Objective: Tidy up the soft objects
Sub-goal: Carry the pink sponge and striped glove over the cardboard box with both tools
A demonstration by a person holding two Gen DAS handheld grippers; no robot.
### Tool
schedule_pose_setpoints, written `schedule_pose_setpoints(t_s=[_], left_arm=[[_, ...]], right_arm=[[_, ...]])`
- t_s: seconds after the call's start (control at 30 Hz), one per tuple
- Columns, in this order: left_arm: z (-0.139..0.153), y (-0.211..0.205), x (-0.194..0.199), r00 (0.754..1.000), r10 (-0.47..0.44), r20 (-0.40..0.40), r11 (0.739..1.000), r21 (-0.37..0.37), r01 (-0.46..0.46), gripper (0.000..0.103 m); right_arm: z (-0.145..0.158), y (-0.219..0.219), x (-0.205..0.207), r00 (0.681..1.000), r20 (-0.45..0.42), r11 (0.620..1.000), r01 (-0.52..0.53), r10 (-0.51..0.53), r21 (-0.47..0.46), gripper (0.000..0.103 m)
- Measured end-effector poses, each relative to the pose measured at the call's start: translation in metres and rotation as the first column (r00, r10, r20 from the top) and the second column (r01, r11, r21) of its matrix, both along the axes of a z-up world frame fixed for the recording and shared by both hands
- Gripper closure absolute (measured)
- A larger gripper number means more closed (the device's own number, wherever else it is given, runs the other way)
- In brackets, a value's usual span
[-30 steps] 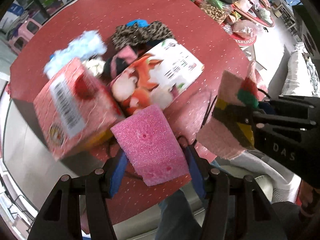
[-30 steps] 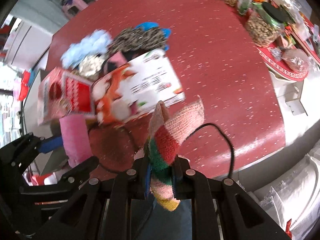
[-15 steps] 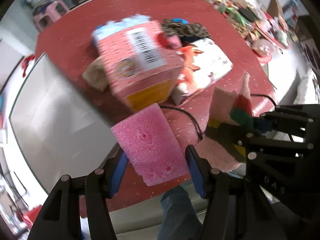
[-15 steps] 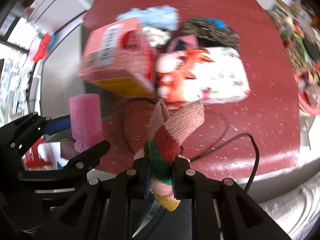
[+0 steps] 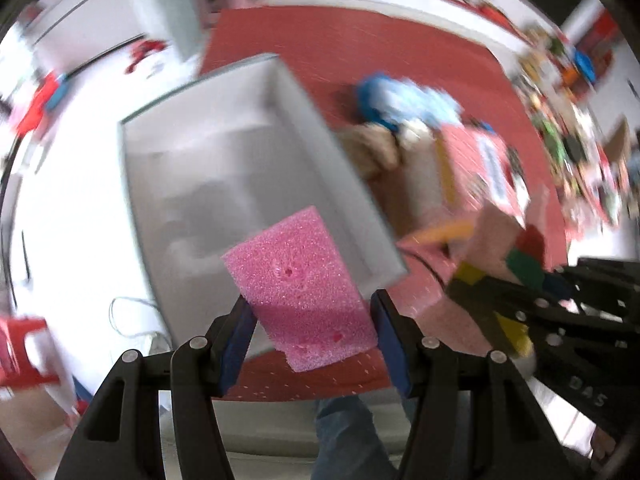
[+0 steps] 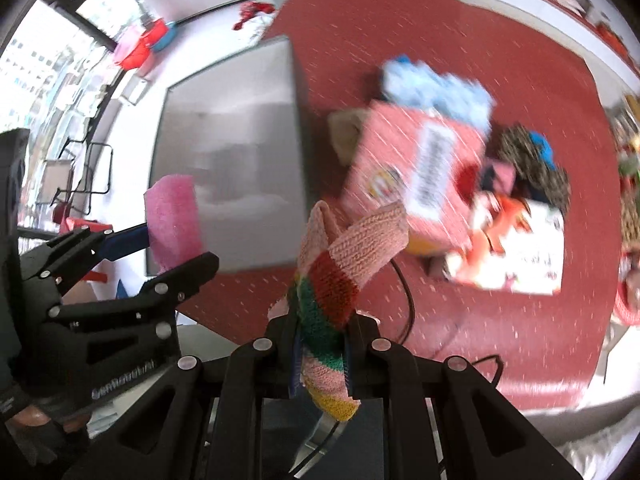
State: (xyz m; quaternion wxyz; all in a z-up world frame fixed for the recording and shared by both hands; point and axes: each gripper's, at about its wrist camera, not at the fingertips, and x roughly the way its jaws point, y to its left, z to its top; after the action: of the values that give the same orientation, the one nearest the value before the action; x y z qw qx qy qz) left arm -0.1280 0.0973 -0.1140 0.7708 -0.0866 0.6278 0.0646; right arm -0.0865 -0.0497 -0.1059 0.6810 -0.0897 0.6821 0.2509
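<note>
My left gripper (image 5: 312,320) is shut on a pink sponge block (image 5: 300,284) and holds it over the near corner of an open white box (image 5: 224,168) at the red table's left edge. The sponge also shows in the right wrist view (image 6: 172,216). My right gripper (image 6: 322,348) is shut on a striped knitted cloth (image 6: 340,276), pink with red, green and yellow bands, held above the table's front edge. That cloth shows at the right of the left wrist view (image 5: 504,252). The white box (image 6: 236,168) lies left of it.
On the red table (image 6: 480,40) lie a pink carton (image 6: 416,176), a white printed box (image 6: 520,248), a pale blue fluffy item (image 6: 436,88), a leopard-print cloth (image 6: 532,160) and a beige soft item (image 6: 348,128). A black cable (image 6: 404,296) runs over the front edge.
Both grippers have swung left, away from the pile of boxes and toward the white box. The pink sponge is now over the box's near corner. Both holds are unchanged.
</note>
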Motion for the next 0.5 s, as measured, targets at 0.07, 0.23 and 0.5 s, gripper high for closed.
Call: schedule_pose_setpoints(t_s=[0.07,0.23,0.5], left_arm=[[0.001,0.021,0.0,0.997,0.077,0.012,0.997,0.012,-0.077,0.041],[-0.003,0.055,0.001,0.982,0.188,0.015,0.982,0.016,-0.188,0.041],[-0.024,0.075,0.007,0.96,0.279,-0.016,0.96,0.008,-0.279,0.041]], right_arm=[[0.005,0.012,0.007,1.0,0.009,1.0,-0.023,0.023,0.01,0.086],[0.015,0.049,0.022,0.995,0.042,0.996,-0.089,0.088,0.03,0.086],[0.012,0.089,0.043,0.988,0.097,0.992,-0.12,0.117,0.025,0.086]])
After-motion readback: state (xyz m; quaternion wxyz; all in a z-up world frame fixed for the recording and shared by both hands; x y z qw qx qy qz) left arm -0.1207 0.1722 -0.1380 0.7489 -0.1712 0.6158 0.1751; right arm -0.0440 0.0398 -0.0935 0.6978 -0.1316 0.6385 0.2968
